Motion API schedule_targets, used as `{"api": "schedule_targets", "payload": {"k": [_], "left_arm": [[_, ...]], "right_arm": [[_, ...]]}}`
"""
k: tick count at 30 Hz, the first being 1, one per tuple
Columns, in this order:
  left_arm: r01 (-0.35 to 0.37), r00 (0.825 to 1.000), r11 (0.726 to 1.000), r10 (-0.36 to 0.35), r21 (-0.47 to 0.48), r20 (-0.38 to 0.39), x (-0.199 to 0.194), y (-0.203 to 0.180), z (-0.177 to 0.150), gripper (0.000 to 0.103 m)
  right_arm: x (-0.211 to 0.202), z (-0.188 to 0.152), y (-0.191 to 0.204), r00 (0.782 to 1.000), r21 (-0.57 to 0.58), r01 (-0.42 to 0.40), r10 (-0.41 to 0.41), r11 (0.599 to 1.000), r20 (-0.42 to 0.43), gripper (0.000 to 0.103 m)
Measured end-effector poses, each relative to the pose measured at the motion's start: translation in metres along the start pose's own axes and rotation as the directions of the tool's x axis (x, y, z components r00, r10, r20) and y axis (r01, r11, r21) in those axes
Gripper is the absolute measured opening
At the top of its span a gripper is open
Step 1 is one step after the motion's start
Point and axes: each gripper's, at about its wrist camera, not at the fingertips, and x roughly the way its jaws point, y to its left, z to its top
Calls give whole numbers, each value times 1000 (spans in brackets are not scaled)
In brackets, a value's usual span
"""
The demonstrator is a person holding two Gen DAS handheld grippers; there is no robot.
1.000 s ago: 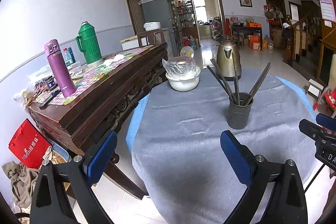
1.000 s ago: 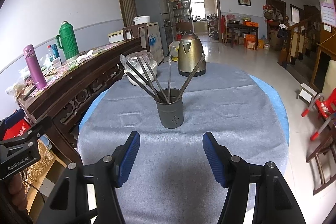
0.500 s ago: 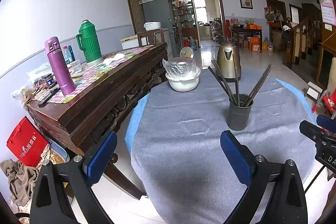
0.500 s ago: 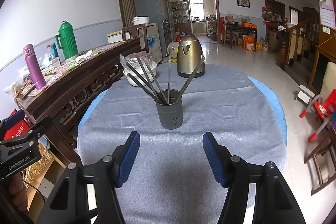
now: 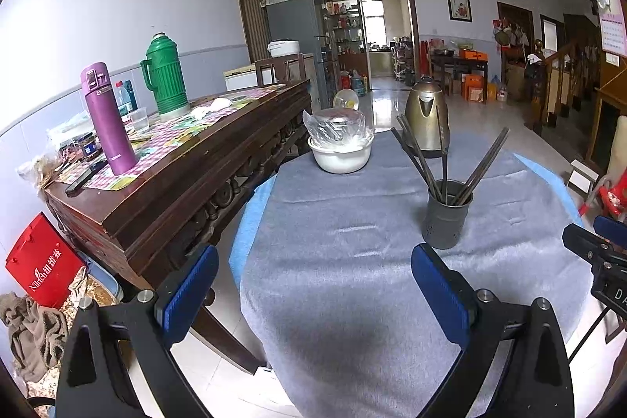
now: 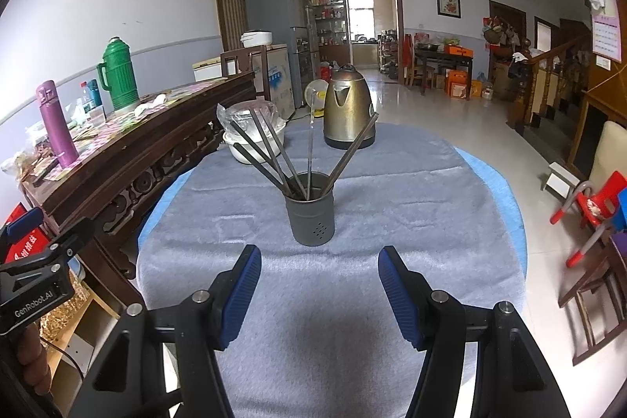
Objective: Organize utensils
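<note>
Black gripper [image 6: 315, 288] frames, ribbed blue fingers [image 6: 240, 294], silver screws, white "GenRobot.AI" lettering

The round surface [image 6: 411, 190] wears a grey cloth over a blue one. On it stand a grey holder [image 6: 310, 218] near the middle, a white bowl [image 6: 245, 149] and a brass kettle [image 6: 348, 112] at the far edge.

Bright, even daylight from the open doorway [image 6: 359, 26] at the far wall; glare on the glossy tiled floor [image 6: 443, 112] below it; sharp focus; strong fisheye curvature, dark corners.
</note>
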Motion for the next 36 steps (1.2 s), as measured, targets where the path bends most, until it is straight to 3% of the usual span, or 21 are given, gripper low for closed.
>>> {"api": "schedule_targets", "payload": {"k": [36], "left_arm": [[5, 995, 996, -14, -92, -102, 76, 19, 6, 99]], "right_arm": [[66, 29, 23, 998, -51, 29, -32, 998, -60, 66]]}}
